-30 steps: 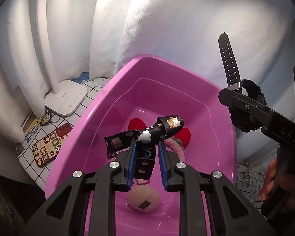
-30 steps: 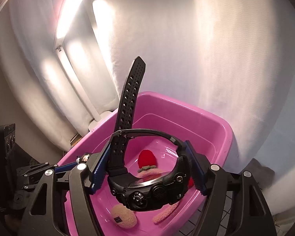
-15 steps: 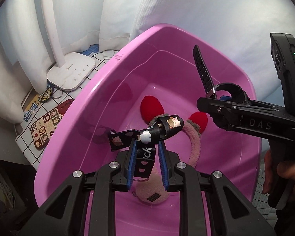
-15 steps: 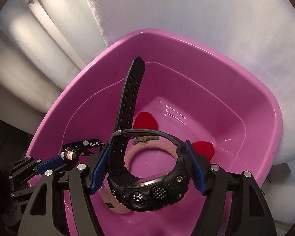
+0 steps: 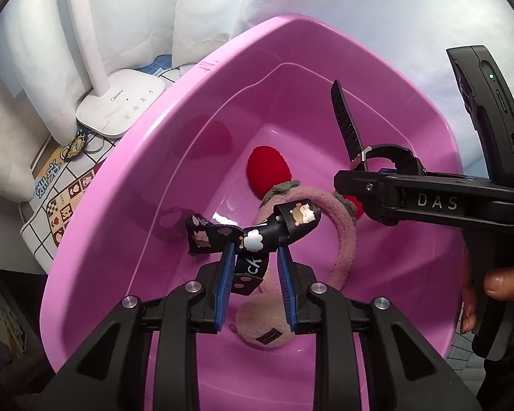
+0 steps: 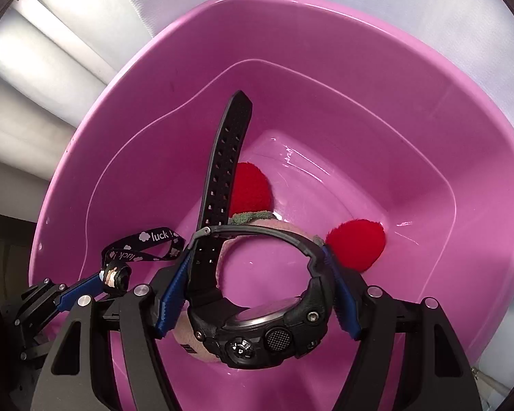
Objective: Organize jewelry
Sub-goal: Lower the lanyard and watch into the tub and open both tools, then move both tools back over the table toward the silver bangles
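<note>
A pink plastic basin (image 5: 154,157) (image 6: 359,34) holds a plush pink headband (image 5: 342,233) with red ears (image 6: 250,185). My left gripper (image 5: 255,257) (image 6: 96,284) hangs over the basin's near side with a black printed ribbon strap (image 5: 257,236) (image 6: 150,239) between its blue pads. Its jaws are opening, and the strap still hangs from them. My right gripper (image 6: 257,274) (image 5: 377,185) is shut on a black digital watch (image 6: 264,328) (image 5: 390,154) above the headband. The watch's loose band (image 6: 226,171) sticks up toward the far wall of the basin.
A white lamp base (image 5: 123,106) and a keyring charm (image 5: 75,144) sit left of the basin on a checked cloth (image 5: 61,205). White curtains (image 5: 325,0) hang behind. A person's hand (image 5: 503,291) grips the right handle beside the basin's right rim.
Both grippers have tipped downward and sunk toward the basin. The right one has carried the watch from above the rim to over the headband inside. The strap stays between the left pads.
</note>
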`<state>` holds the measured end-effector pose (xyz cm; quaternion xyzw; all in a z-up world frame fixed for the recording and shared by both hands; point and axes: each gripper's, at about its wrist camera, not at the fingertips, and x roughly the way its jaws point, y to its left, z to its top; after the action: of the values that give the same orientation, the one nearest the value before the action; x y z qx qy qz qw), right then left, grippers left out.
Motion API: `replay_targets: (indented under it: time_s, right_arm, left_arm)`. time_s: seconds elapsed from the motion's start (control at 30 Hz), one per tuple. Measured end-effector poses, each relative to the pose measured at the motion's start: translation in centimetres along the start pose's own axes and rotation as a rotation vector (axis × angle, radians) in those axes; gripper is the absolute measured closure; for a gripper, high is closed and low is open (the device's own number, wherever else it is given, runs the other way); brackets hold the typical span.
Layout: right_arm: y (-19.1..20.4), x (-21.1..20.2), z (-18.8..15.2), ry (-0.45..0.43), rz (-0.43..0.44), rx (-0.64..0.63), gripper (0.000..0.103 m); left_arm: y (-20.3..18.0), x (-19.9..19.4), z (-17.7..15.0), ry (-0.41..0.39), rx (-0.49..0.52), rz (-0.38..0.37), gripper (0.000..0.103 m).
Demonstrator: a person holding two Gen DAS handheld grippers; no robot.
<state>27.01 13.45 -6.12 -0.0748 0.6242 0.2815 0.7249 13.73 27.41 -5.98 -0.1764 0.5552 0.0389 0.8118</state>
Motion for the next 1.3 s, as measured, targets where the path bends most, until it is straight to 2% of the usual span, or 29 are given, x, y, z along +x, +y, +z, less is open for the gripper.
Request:
replay_targets:
  time_s: [0.1,0.17,0.2,0.23,0.63,1.3]
  right_arm:
    - [-0.1,-0.5,0.1,-0.012,0.003,0.010,0.034]
    - [0.2,-0.5,0.5,-0.013,0.006,0.013,0.033]
    - [0.3,-0.6,0.5,-0.012,0.004,0.012,0.033]
    - [0.3,-0.7,0.5,-0.012,0.004,0.013,0.033]
    - [-0.2,-1.4,0.2,-0.029,0.026,0.015,0.033]
    - [0.7,-5.7,-1.4,-0.149,0.048,0.011,0.033]
  left_arm:
    - [-0.2,-0.3,0.0,-0.009,0.010,0.015,0.071]
    - [-0.3,-0.6,-0.1,-0.013,0.006,0.023,0.054]
    - [-0.3,-0.8,-0.2,-0.019,0.002,0.026,0.040]
    - [-0.3,-1.0,-0.2,-0.026,-0.001,0.017,0.038]
    - [-0.8,-2.4,-0.4,-0.059,0.022,0.046,0.026]
    - [-1.8,-6.7,-1.6,-0.186,0.094,0.115,0.018]
